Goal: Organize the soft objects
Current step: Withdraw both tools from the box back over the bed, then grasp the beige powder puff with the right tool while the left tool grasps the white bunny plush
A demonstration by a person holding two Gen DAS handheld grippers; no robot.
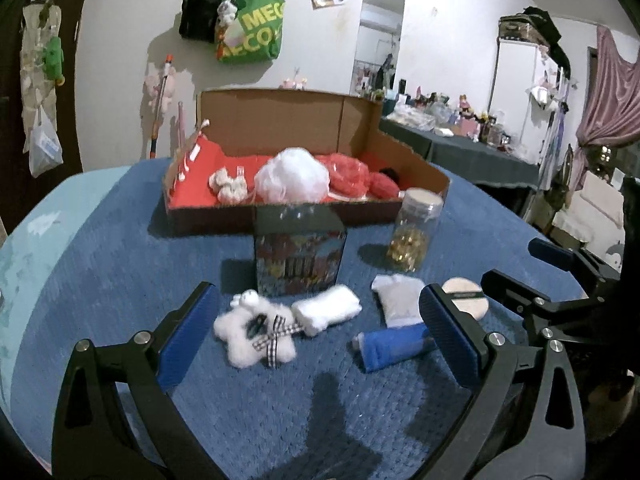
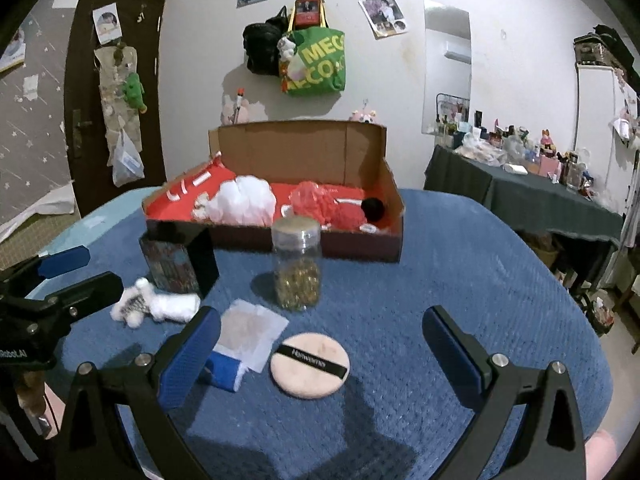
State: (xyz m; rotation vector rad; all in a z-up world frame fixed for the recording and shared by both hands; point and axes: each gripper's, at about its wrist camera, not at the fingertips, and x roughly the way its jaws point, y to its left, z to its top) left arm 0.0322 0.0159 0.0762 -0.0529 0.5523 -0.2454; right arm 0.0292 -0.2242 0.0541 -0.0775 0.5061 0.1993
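A: How are the tools being held?

B: The left tool (image 1: 316, 336) is being held wide open above the blue-covered table (image 1: 120, 264), nothing between its pads. The right tool (image 2: 320, 348) is likewise being kept spread apart and empty.

A: What is lying under the left tool?

B: A white plush star (image 1: 256, 334) with a checked bow is being framed between the pads, near the table's front edge. A white roll (image 1: 326, 309) is lying just beside it, touching or nearly so; which cannot be told. A blue tube (image 1: 390, 347) is resting near the right pad.

A: And under the right tool?

B: A pink puff (image 2: 309, 365) with a black band is being shown between the pads, on the cloth. A white sachet (image 2: 250, 330) is lying just beside it, with the tube partly hidden behind the left pad.

A: What is being kept in the box (image 1: 280, 120)?

B: At the table's far edge, a white pouf (image 1: 292, 176), a red pouf (image 1: 348, 176) and a small plush (image 1: 229, 186) are lying on the red lining. A jar (image 1: 412, 232) and a tin (image 1: 300, 256) are standing in front of it.
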